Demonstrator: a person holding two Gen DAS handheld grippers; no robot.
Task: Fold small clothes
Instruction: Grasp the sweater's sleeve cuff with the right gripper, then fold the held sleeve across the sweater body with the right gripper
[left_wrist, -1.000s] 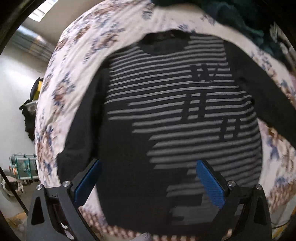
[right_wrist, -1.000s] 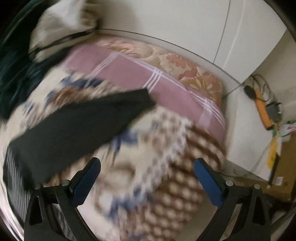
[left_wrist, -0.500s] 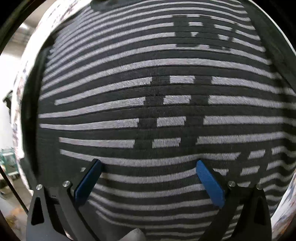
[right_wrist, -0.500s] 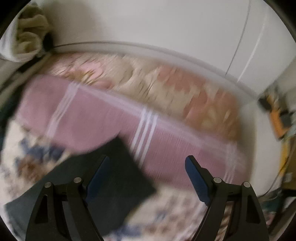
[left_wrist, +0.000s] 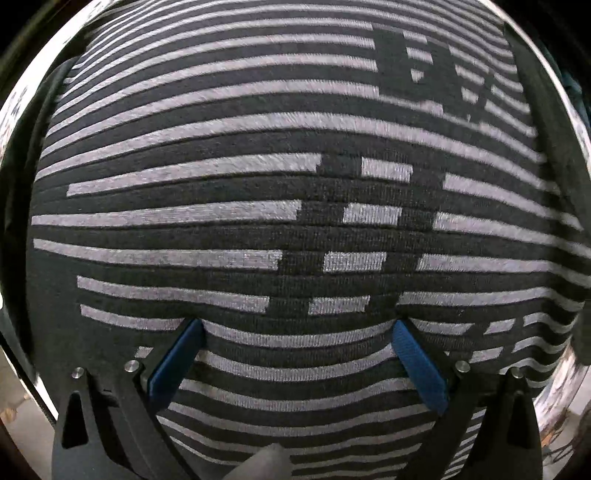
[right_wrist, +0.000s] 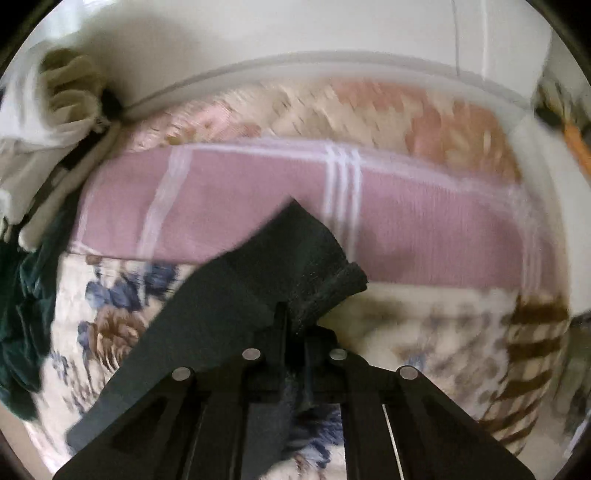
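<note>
A dark sweater with grey stripes (left_wrist: 295, 206) lies flat on the bed and fills the left wrist view. My left gripper (left_wrist: 297, 325) points straight down at its lower front, open, with both blue pads (left_wrist: 177, 358) touching the knit and a wide band of fabric between them. In the right wrist view the sweater's plain black sleeve (right_wrist: 221, 306) runs up from the lower left. My right gripper (right_wrist: 295, 319) is closing its jaws tight on the sleeve's ribbed cuff (right_wrist: 332, 288), which bunches up between the fingers.
A floral bedspread (right_wrist: 110, 325) lies under the sleeve. Behind it sit a folded pink blanket with white lines (right_wrist: 229, 206) and a peach floral cushion (right_wrist: 424, 122) against a white wall. Dark green clothes (right_wrist: 22, 314) pile at the left; pale cloth (right_wrist: 48, 107) at upper left.
Both grippers came down onto the sweater. The left one now rests on the striped front. The right one went from wide open to shut on the sleeve cuff.
</note>
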